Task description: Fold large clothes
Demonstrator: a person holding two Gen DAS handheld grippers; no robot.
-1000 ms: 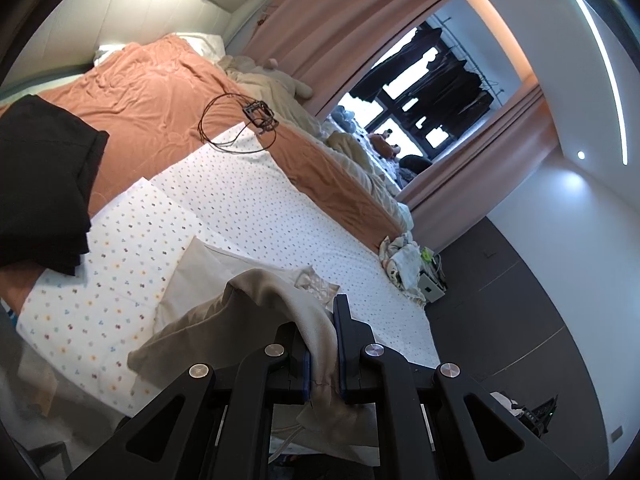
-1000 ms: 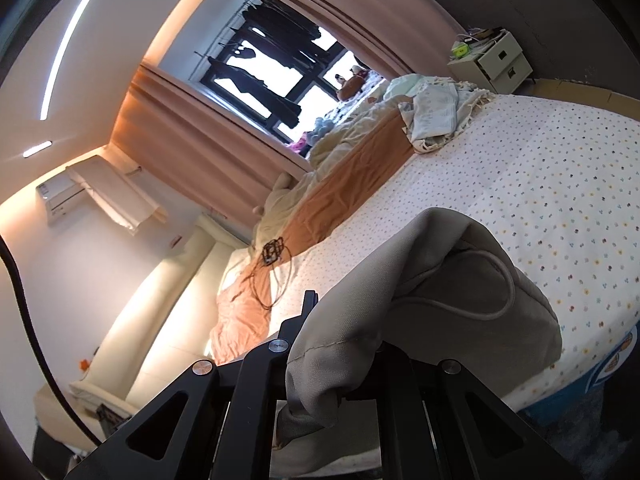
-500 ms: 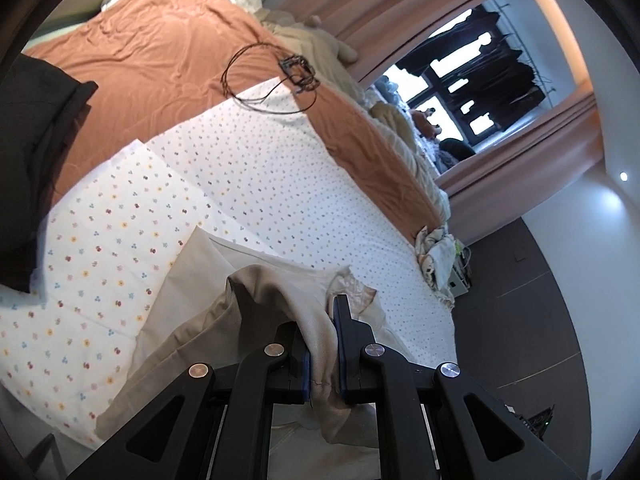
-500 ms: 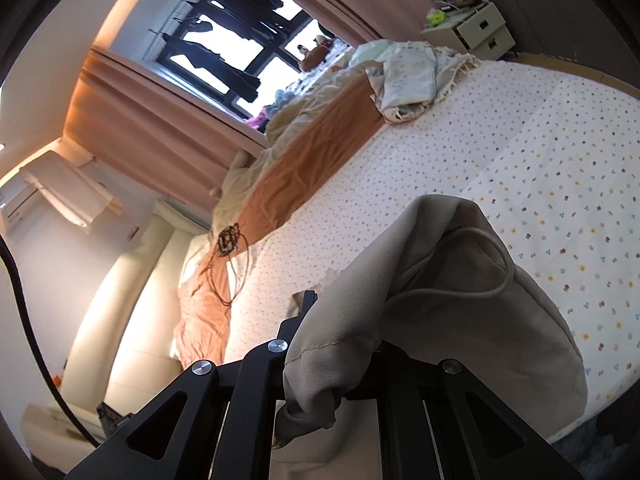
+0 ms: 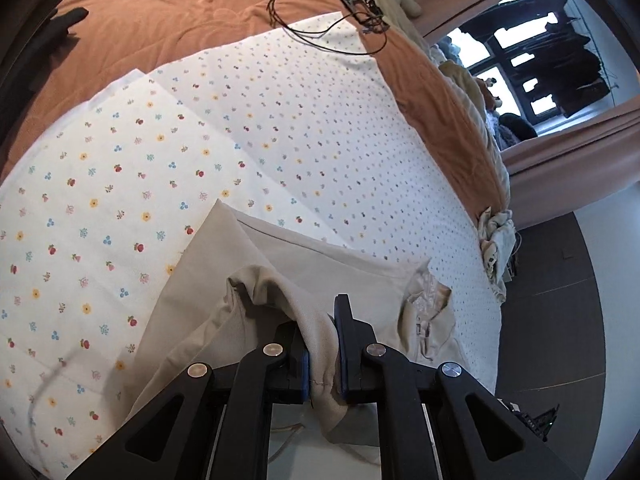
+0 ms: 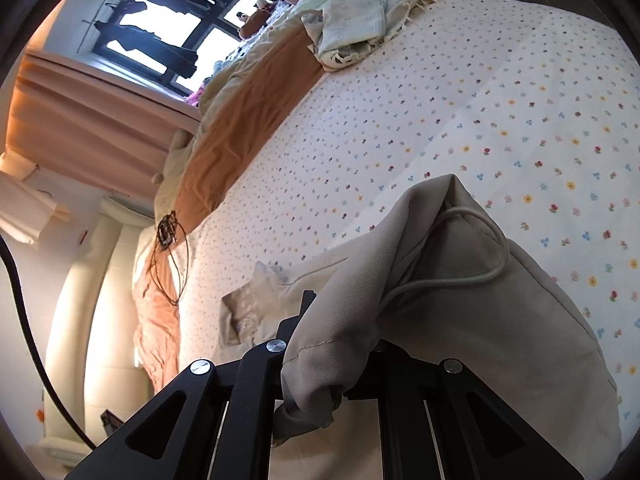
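Both grippers are clamped on the beige garment (image 5: 320, 344): the left gripper (image 5: 322, 354) pinches a bunched fold, the right gripper (image 6: 332, 360) another edge, cloth draping it. The rest lies on the flowered sheet (image 5: 100, 184).

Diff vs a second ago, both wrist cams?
Both grippers dropped toward the bed: the floral sheet fills more of each view, window and ceiling slide out. More of the beige garment now lies on the sheet. Unchanged: left gripper and right gripper stay clamped on it.
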